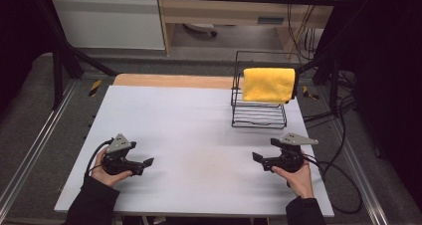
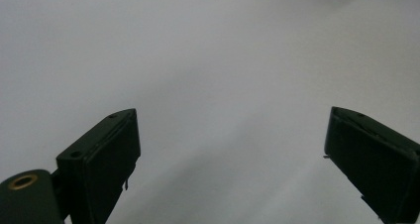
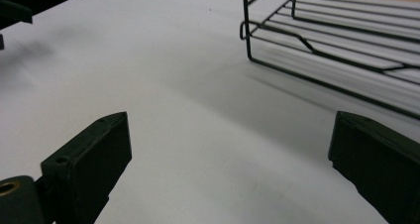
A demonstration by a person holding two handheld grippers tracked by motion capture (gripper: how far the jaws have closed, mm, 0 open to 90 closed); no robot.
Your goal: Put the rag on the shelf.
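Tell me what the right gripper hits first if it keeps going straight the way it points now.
Probably the bare white table: the right gripper, jaws open and empty, looks slightly down at it. The wire rack lies off to the right of that line, though depth is hard to judge.

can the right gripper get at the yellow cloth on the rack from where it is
Probably yes. The right gripper stands open with nothing between its jaws, and bare white table lies between it and the wire rack. The yellow cloth hangs over the rack's top rail, its near face uncovered.
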